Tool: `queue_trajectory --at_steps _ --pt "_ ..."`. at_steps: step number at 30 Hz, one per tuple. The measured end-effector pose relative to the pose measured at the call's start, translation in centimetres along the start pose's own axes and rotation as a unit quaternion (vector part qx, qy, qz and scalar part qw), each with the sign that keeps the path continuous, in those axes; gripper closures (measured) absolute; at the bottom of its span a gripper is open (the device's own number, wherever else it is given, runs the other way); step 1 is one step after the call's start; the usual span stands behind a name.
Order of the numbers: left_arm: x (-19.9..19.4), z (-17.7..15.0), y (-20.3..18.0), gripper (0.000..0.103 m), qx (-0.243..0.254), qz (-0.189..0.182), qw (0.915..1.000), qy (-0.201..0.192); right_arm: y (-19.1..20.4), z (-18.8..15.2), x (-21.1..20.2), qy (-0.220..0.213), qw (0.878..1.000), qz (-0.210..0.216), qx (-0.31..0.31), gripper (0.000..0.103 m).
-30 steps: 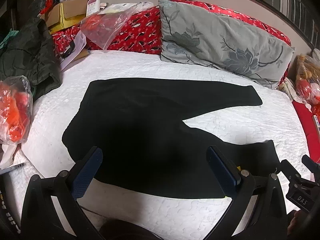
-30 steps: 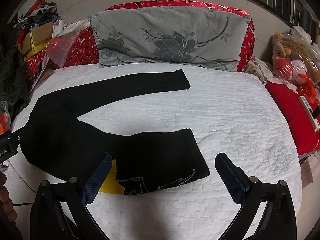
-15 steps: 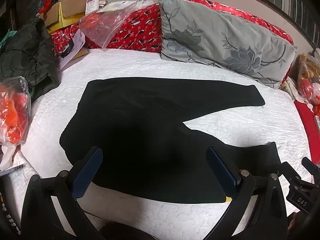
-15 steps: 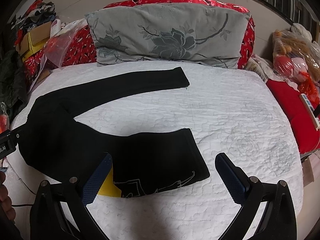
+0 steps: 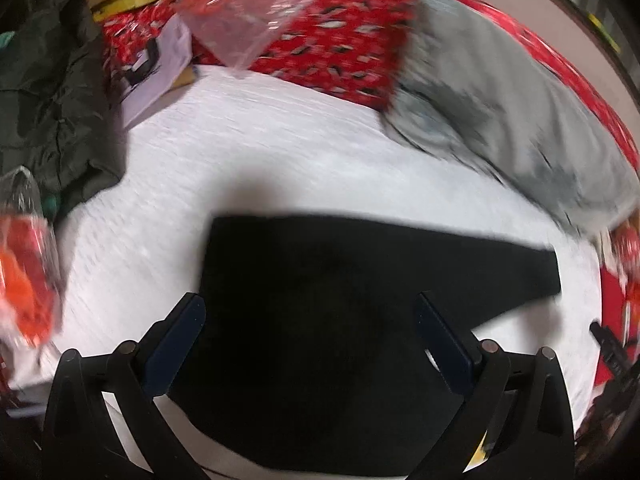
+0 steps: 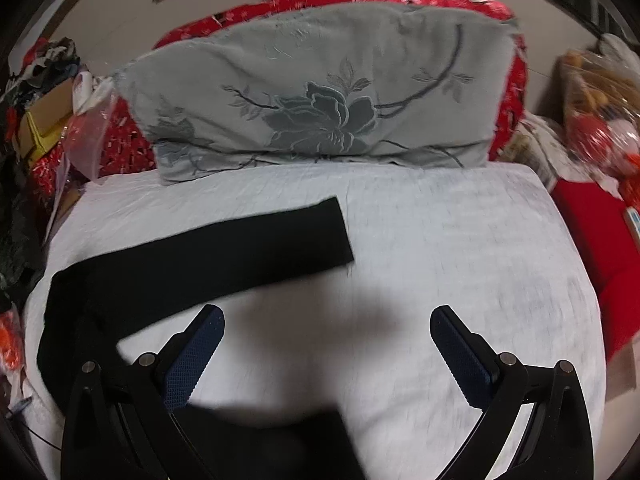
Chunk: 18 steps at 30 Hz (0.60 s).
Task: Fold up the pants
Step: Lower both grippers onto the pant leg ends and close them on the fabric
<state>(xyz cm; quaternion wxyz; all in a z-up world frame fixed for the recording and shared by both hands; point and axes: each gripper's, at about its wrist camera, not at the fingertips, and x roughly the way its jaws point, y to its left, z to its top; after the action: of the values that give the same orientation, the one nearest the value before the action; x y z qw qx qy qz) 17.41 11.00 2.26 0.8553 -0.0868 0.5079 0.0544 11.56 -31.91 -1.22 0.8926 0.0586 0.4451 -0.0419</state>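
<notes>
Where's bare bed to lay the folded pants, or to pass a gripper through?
Widest free patch: white quilt right of the upper pant leg, below the grey pillow. Smaller bare strip between the pants and the dark jacket. Left edge is crowded with plastic bags; red bedding borders the right.

At the top centre of my right view a grey flowered pillow (image 6: 320, 108) leans on a red patterned cushion (image 6: 514, 68). The white quilted bed (image 6: 460, 240) fills the middle. Upper left, a clear plastic bag (image 5: 244, 20) and a dark jacket (image 5: 44, 100).
</notes>
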Motion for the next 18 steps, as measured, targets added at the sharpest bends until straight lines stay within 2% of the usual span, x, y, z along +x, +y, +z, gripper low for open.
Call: queue_trajectory --at_steps 2,4,7,10,15,18 --pt "1.2 2.6 2.3 0.000 -0.023 0.006 0.9996 0.014 -0.3 1.7 2.1 0.015 1.000 0.005 0.000 0.000" --pt "3.3 4.6 5.1 0.000 -0.058 -0.010 0.9970 0.051 -0.7 3.6 4.7 0.031 0.999 0.014 -0.002 0.001" --pt "6.5 5.5 7.7 0.000 -0.101 -0.028 0.9900 0.095 -0.6 5.1 7.4 0.044 0.999 0.018 -0.011 0.001" --pt "9.3 4.9 7.6 0.000 -0.092 -0.032 0.9871 0.127 -0.3 6.2 10.2 0.058 0.998 0.019 -0.028 0.001" --pt "11.9 4.4 6.1 0.000 -0.046 -0.048 0.9888 0.133 -0.2 7.7 14.1 0.082 0.996 0.033 -0.034 0.001" --pt "13.2 5.0 6.2 0.000 -0.042 -0.055 0.9877 0.140 -0.1 8.0 16.2 0.099 0.994 0.037 -0.040 0.001"
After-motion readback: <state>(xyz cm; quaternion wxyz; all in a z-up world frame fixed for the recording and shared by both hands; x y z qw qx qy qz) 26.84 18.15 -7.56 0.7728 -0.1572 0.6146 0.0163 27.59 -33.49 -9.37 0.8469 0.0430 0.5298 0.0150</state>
